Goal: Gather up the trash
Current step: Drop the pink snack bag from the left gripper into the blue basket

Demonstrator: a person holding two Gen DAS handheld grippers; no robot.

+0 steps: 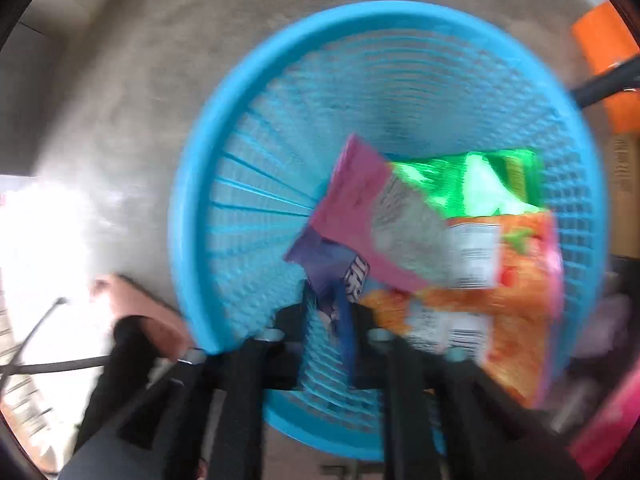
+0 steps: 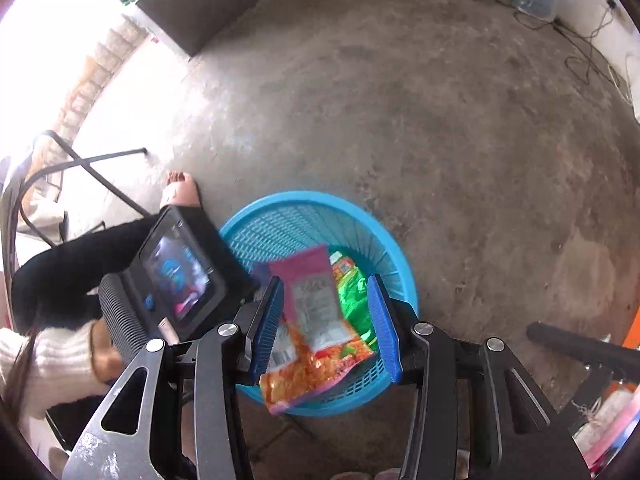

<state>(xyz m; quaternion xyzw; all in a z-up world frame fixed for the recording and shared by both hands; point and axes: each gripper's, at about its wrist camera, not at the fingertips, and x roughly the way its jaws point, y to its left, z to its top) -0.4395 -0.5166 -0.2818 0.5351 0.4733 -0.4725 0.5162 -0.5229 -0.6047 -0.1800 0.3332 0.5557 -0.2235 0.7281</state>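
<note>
A round blue mesh basket [image 1: 248, 128] [image 2: 276, 216] stands on the concrete floor. A green wrapper [image 1: 480, 180] [image 2: 354, 292] lies inside it. A pink wrapper [image 1: 360, 208] [image 2: 308, 276] and an orange one [image 1: 516, 280] [image 2: 308, 376] hang tilted above it, the orange one overlapping the rim. My left gripper [image 1: 326, 316] points down over the near rim, blurred. A gap shows between its fingers, and the end of a purple wrapper [image 1: 332, 264] lies in it. My right gripper [image 2: 325, 280] hovers higher, open, its blue pads [image 2: 384, 320] wide apart and touching nothing.
A person's bare foot [image 2: 180, 192] [image 1: 128, 304] and black trouser leg sit just left of the basket. A black metal chair frame [image 2: 100, 160] stands further left and a dark cabinet [image 2: 192, 8] at the back. An orange object [image 1: 604, 60] and a dark bar [image 2: 580, 344] are on the right.
</note>
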